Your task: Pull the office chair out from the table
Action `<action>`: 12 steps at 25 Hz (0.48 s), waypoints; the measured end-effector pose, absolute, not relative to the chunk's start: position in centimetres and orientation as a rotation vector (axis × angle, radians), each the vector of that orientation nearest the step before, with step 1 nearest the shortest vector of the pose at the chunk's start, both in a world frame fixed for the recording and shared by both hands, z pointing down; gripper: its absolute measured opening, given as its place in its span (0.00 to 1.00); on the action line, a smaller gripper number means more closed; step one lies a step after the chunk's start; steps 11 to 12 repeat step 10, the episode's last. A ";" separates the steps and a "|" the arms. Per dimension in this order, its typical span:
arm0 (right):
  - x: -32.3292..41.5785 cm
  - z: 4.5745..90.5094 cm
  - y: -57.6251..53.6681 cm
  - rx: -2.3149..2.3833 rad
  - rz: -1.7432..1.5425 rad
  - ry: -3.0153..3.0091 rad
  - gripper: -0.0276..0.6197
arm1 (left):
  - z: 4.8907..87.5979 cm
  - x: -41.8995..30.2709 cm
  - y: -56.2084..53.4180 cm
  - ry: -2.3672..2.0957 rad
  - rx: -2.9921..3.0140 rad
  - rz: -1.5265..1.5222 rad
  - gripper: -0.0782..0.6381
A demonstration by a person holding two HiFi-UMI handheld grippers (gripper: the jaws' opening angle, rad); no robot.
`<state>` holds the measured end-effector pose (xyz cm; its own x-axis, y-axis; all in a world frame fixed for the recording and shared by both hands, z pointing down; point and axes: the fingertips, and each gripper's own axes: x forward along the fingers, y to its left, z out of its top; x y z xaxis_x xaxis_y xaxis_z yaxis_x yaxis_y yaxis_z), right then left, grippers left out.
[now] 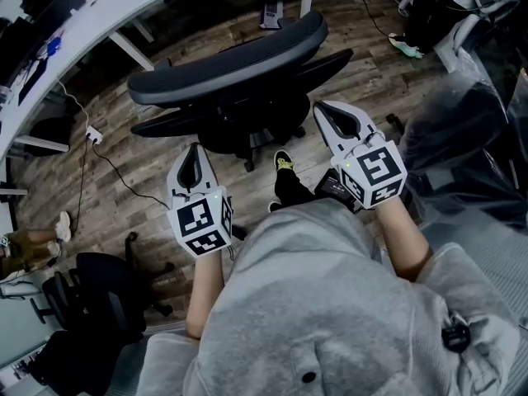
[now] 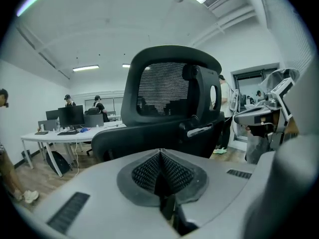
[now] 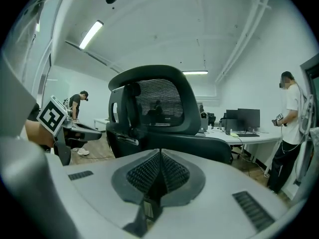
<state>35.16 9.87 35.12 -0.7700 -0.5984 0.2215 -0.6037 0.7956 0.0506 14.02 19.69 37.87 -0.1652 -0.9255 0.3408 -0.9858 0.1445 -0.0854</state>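
- Left tongs (image 1: 196, 151): closed together, nothing between them. Right tongs (image 1: 328, 118): likewise closed and empty.
- Office chair (image 1: 239, 64): stands just ahead of both tongs with its backrest toward the person. In both gripper views it looks apart from the tips, not touched.
- Chair sits clear of the curved white worktop (image 1: 124, 7), with bare floor (image 1: 165, 163) between them. Judgement: the pull-out looks largely done.
- If more travel is wanted: open both tongs, take the backrest rim on its two sides at matching height, and draw straight back so the casters roll and the seat does not swivel.
- Mind the person's shoe (image 1: 284, 162), which is close behind the chair base.
- Surface: wood-look planks, which should roll easily. A cable (image 1: 115, 176) and power strip (image 1: 93, 134) lie to the left, out of the pull line.
- Room: open office with a second dark chair (image 1: 99, 295) at lower left, a plastic-wrapped chair (image 1: 462, 130) at right, and desks with monitors (image 3: 244, 119) and people beyond.
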 end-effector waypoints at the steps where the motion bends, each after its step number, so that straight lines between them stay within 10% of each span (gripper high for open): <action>1: 35.1 35.1 10.0 0.937 0.032 -2.758 0.10 | 37.8 14.0 19.7 -2.206 1.883 0.421 0.13; 12: 35.1 35.1 10.8 0.939 0.021 -2.753 0.10 | 37.2 14.6 20.0 -2.193 1.920 0.418 0.13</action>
